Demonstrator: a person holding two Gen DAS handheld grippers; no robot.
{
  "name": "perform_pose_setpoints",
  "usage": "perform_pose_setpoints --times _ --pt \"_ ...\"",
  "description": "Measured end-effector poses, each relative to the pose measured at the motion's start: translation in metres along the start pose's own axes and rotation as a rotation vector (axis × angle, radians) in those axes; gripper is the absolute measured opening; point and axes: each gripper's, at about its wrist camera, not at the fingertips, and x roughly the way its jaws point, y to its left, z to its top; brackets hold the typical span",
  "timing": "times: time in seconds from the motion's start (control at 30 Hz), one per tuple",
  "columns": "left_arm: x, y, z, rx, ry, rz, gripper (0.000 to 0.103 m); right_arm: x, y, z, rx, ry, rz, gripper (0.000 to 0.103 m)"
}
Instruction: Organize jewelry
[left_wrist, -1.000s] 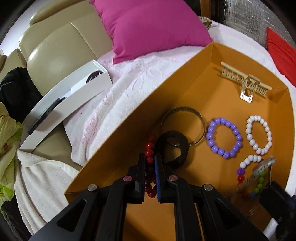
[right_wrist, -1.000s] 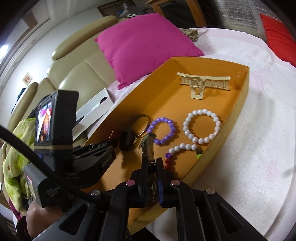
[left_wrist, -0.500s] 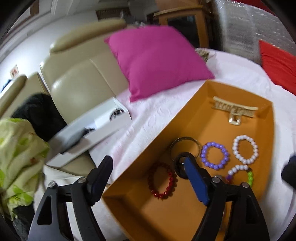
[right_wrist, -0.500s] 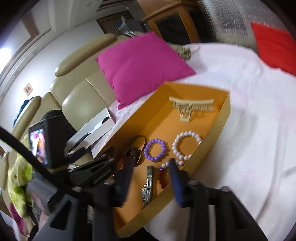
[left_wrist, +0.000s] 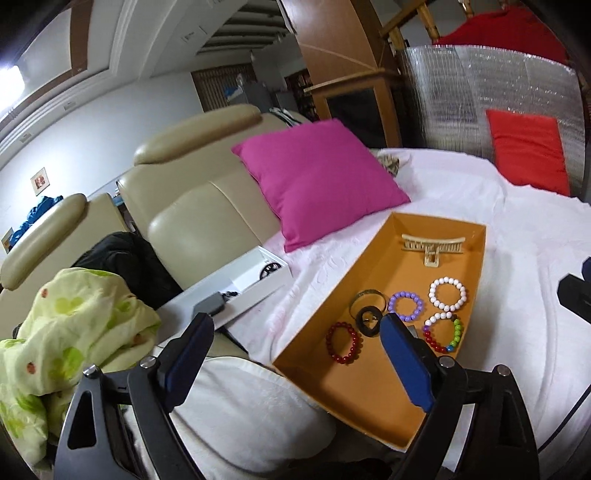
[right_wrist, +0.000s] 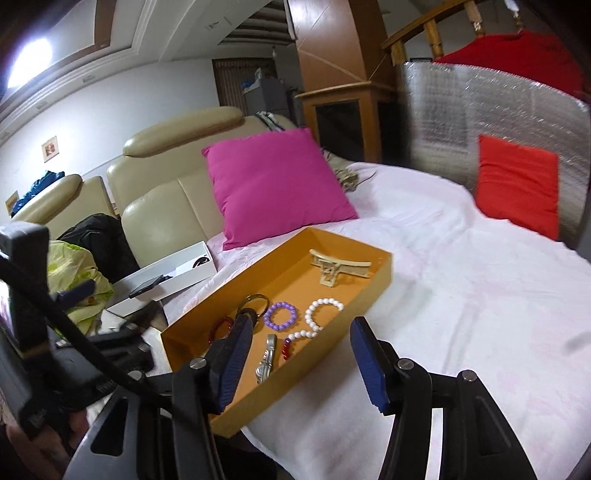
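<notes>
Left gripper (left_wrist: 295, 354) and right gripper (right_wrist: 295, 354) both opening, nothing between the jaws, above near end of shallow orange cardboard tray (right_wrist: 384, 275). Red, purple, white and mixed-colour bead bracelets, silver watch (right_wrist: 266, 360), cream hair claw (left_wrist: 432, 247) all inside. Advice: withdraw clear of rim, avoid nudging tray. No legible writing.

In the right wrist view, the right gripper's left finger (right_wrist: 232, 360) hides most of the red bead bracelet (right_wrist: 218, 325) and part of the dark ring in the orange tray (right_wrist: 332, 328). In the left wrist view, a finger (left_wrist: 404, 360) covers the watch beside the multicoloured bracelet (left_wrist: 443, 334).
</notes>
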Motion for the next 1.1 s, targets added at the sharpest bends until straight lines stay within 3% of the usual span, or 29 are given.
perform_pose_setpoints --times 0.27,0.47,1.1 --pt "-0.047 0.022 -0.002 -0.025 -0.044 -0.017 0.092 -0.054 0.012 -0.01 -0.025 -0.01 -0.048 0.064" --pt "-0.076 0.031 -0.005 -0.024 -0.077 -0.037 0.093 -0.079 0.031 -0.012 -0.041 -0.015 -0.038 0.066" --pt "-0.108 0.05 -0.006 -0.044 -0.142 -0.041 0.096 -0.085 0.072 -0.014 -0.082 -0.006 -0.033 0.067"
